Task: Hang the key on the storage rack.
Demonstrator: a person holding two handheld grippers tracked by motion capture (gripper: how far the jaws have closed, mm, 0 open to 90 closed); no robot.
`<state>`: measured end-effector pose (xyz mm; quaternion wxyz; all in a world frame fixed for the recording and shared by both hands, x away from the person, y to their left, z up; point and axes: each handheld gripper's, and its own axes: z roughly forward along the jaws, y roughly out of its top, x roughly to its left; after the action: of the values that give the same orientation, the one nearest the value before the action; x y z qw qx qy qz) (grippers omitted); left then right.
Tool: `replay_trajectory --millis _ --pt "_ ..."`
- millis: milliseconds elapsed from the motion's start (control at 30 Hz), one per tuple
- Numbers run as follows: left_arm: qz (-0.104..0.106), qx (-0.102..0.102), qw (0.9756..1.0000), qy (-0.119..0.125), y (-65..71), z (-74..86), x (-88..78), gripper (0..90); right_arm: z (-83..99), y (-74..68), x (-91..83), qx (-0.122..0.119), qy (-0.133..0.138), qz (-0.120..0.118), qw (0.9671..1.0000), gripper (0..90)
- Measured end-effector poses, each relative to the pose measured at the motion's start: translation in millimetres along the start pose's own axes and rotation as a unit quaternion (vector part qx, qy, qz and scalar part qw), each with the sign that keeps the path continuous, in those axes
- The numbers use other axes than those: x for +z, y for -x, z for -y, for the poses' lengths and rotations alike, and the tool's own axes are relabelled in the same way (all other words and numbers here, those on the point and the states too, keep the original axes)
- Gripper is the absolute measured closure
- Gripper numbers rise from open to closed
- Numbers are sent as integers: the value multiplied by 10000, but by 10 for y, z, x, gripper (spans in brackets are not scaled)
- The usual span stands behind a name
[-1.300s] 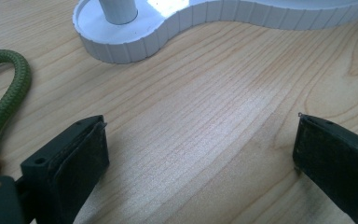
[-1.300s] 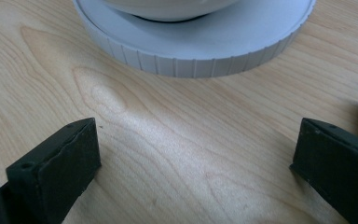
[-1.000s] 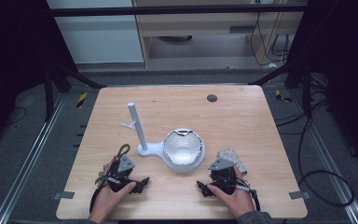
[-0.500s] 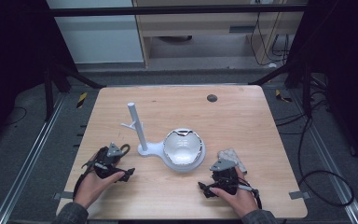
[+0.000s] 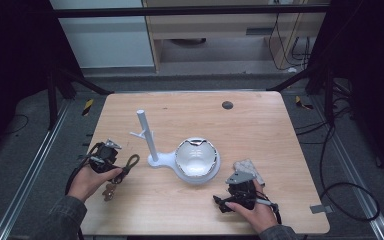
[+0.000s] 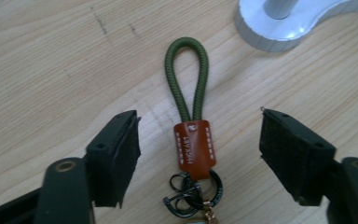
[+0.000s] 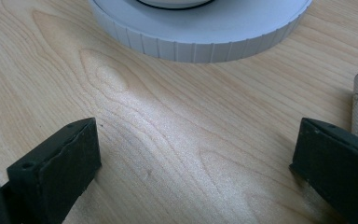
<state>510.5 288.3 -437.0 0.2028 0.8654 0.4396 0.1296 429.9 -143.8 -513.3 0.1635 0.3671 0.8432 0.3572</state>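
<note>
Bare table (image 5: 260, 125) lies beyond the white stand (image 5: 147, 137) and round dish (image 5: 196, 159) mid-table.

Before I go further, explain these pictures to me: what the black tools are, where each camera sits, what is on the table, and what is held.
A person sits at a wooden table with a hand-held two-jaw gripper in each hand: the left gripper and the right gripper. The high view looks down from above the table. The other two pictures come from cameras riding on the grippers, looking along their black jaws.

On the table stand a white stand with a post and a shiny round dish, a pale perforated pad by the right gripper, and a keychain with a green cord loop and brown tag.

Nothing is held: both grippers are open. The keychain lies between the left jaws, untouched.
</note>
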Motion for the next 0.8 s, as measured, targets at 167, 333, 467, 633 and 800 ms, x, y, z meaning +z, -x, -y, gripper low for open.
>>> replay_trajectory --millis 167,333,467,633,800 --pt "57 49 9996 -265 -11 -83 56 387 0 0 0 -1 0 0 10000 7" --pt "57 30 9982 -595 -11 -85 157 441 3 -3 -3 4 2 5 10000 7" --pt "70 -34 9977 -670 1 -66 204 483 5 -9 -5 24 3 7 10000 7" --pt "84 -43 9967 -809 3 -57 237 530 5 -9 -5 21 2 7 10000 7" --pt "92 -80 9963 -855 5 -50 259 559 4 -9 -5 20 1 9 10000 6"
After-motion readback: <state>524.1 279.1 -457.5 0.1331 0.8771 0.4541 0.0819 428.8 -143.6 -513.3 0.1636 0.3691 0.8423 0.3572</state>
